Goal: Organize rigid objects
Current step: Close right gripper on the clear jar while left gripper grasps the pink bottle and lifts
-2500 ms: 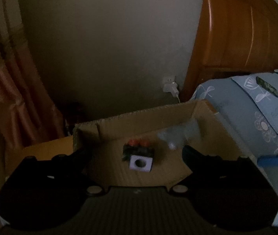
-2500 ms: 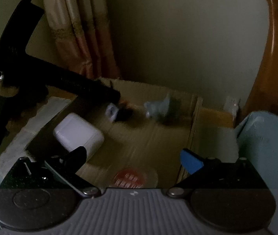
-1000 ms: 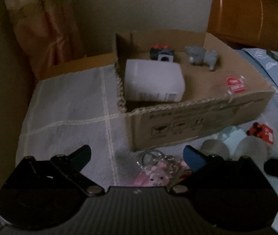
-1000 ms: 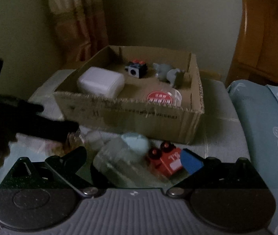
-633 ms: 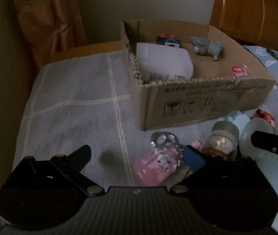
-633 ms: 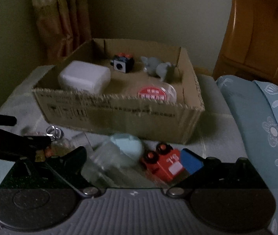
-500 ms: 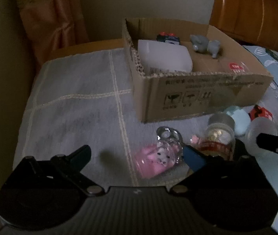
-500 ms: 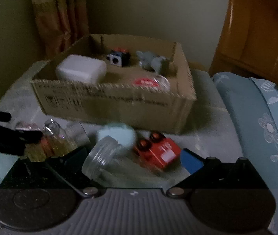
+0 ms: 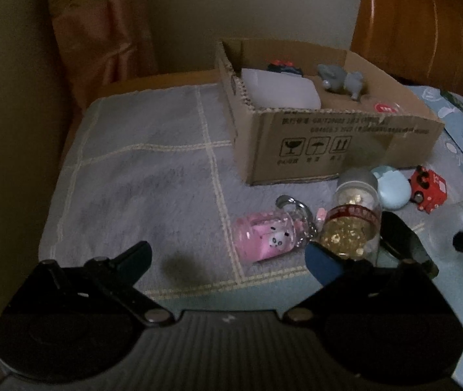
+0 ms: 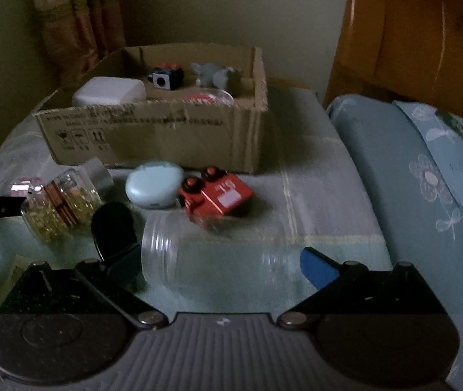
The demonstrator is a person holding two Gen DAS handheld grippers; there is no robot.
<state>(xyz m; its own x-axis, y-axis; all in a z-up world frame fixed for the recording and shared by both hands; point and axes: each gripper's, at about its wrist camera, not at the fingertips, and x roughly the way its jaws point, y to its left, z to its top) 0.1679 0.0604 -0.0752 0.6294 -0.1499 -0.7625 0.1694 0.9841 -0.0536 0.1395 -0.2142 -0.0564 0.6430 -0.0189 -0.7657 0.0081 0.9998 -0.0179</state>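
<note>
A cardboard box (image 9: 329, 143) stands on the grey checked cloth and holds a white case (image 10: 107, 96), a black cube (image 10: 166, 76), a grey animal figure (image 10: 215, 75) and a red-labelled disc (image 10: 210, 97). In front of it lie a pink keyring bottle (image 9: 270, 234), a jar of gold beads (image 9: 352, 221), a pale blue round case (image 10: 154, 184) and a red toy car (image 10: 218, 195). My left gripper (image 9: 231, 257) is open just short of the pink bottle. My right gripper (image 10: 221, 265) is open with a clear jar (image 10: 224, 254) lying on its side between its fingers.
A black rounded piece (image 10: 112, 228) leans beside the clear jar's mouth. A blue flowered pillow (image 10: 426, 179) lies to the right, with a wooden headboard (image 10: 410, 49) behind it. A curtain (image 9: 101, 32) hangs at the back left. Bare cloth (image 9: 133, 179) spreads left of the box.
Both grippers have drawn back from the box and dropped toward the loose items. The right one now has the clear jar between its fingers; the left is nearer the pink bottle.
</note>
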